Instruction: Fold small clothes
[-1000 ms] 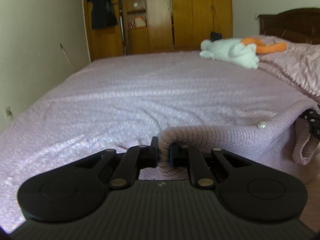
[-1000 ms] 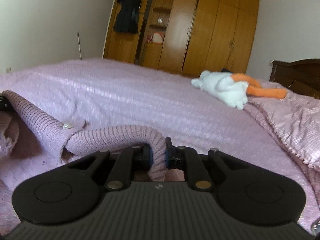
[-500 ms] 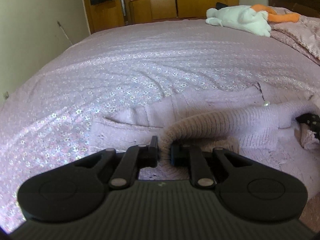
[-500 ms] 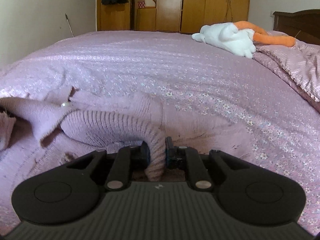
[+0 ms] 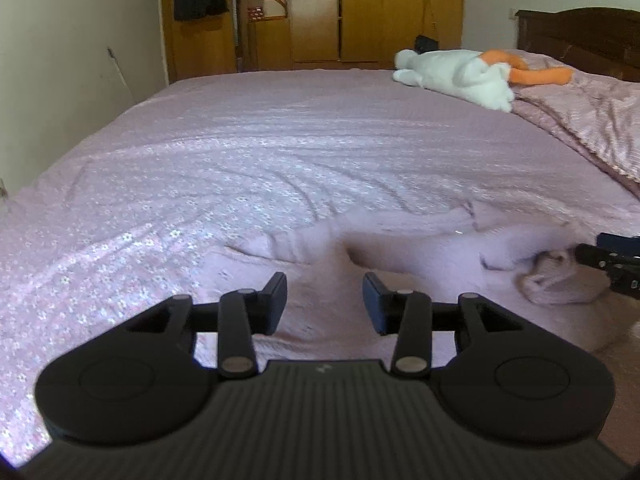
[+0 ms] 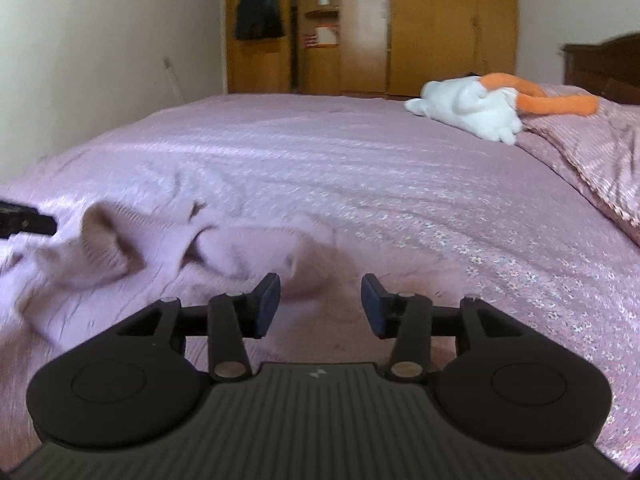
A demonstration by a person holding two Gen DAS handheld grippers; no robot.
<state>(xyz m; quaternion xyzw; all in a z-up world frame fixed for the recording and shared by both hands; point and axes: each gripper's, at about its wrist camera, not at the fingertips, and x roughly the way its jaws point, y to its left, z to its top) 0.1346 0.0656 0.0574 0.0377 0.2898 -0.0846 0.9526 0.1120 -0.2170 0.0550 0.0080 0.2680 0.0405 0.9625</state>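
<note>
A small lilac knitted cardigan (image 5: 420, 248) lies rumpled on the pink bedspread (image 5: 280, 152), blurred by motion. My left gripper (image 5: 325, 300) is open and empty, its jaws wide apart just above the garment's near edge. My right gripper (image 6: 320, 300) is also open and empty over the garment's right part (image 6: 248, 252). A cuffed sleeve (image 6: 104, 248) sticks up at the left of the right wrist view. Each gripper's tip shows at the edge of the other's view: the right one (image 5: 616, 264), the left one (image 6: 24, 220).
A white and orange plush toy (image 5: 460, 76) lies at the far right of the bed, also in the right wrist view (image 6: 472, 108). A folded pink blanket (image 5: 592, 120) lies at right. Wooden wardrobes (image 5: 340, 12) and a dark headboard (image 5: 580, 32) stand behind. A wall runs along the left.
Both grippers held the cardigan's folded edge, lowered it forward onto the bed, and have now opened and let go. The garment has dropped onto the bedspread.
</note>
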